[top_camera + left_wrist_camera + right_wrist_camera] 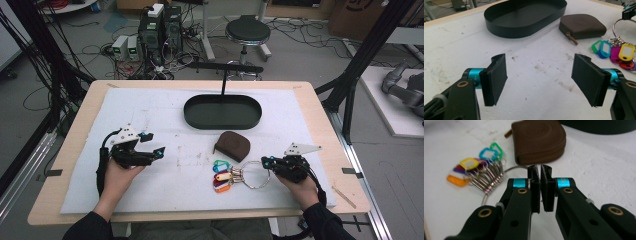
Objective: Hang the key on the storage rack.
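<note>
Keys with bright plastic tags hang on a big wire ring, low and a bit right of the middle in the high view. They lie on the white surface. The right hand-held gripper comes in from the lower right, and its tip sits at the top right edge of the ring.

The right gripper view shows this up close. Its two black jaws are pressed almost together, and the thin wire of the ring runs in behind them, so they look shut on it. You cannot see the exact spot where the pads meet the wire. The tags fan out to the upper left of that view, blurry, and a brown zip pouch lies just past the jaws at the top.

The left gripper view gives a side look that the others do not. The left hand-held gripper has its jaws wide apart with bare white surface between them and nothing held. In its upper right corner sit the tags and part of the ring, well apart from these jaws. A black oval tray lies at the top, with the pouch beside it.

In the high view the left hand-held gripper is at the left, far from the keys.
</note>
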Motion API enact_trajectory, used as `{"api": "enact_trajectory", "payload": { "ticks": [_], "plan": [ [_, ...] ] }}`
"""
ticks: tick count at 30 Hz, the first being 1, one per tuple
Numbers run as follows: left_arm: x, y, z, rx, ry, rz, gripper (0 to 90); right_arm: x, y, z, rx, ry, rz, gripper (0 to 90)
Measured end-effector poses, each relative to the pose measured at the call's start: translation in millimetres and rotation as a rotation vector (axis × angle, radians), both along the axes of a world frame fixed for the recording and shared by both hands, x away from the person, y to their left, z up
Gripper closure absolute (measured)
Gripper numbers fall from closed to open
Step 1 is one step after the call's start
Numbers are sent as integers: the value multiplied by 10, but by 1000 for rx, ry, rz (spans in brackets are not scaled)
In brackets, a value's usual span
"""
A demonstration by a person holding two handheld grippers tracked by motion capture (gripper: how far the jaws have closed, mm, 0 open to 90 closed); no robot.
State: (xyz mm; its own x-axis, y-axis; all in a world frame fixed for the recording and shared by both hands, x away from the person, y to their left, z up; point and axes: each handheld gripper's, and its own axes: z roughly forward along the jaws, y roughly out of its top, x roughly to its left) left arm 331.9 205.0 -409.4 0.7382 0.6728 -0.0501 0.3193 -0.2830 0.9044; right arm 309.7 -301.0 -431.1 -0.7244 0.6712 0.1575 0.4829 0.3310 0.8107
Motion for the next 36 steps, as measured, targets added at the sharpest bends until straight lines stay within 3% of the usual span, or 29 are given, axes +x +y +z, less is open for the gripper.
{"api": "enact_trajectory", "payload": {
  "ticks": [10, 22, 24, 26, 28, 29, 30, 31, 34, 36],
  "plan": [
    [-8, -9, 8, -2, -2, -3, 282, -3, 44, 43, 144, 39, 45, 873],
    [-10, -11, 11, -5, -3, -2, 282, -7, 138, 28, 143, 119, 137, 874],
    [-9, -7, 13, -3, -3, -3, 282, -11, 143, 41, 136, 110, 139, 878],
    [-8, -5, 14, -4, -3, -3, 282, -32, 165, 92, 114, 72, 142, 881],
    [-10, -5, 15, -8, -4, -2, 282, -49, 178, 167, 96, 7, 133, 883],
    [-10, -4, 16, -9, -4, -2, 282, -75, 186, 259, 74, -59, 117, 884],
    [-11, -1, 18, -5, -5, -4, 282, -75, 186, 259, 74, -59, 117, 884],
    [-15, -3, 18, -8, -4, -2, 282, -98, 195, 320, 47, -119, 102, 884],
    [-17, -5, 14, -6, -4, -4, 282, -118, 225, 302, 19, -133, 121, 883],
    [-17, -5, 12, -8, -3, -3, 282, -128, 226, 289, 28, -134, 127, 883]
  ]
}}
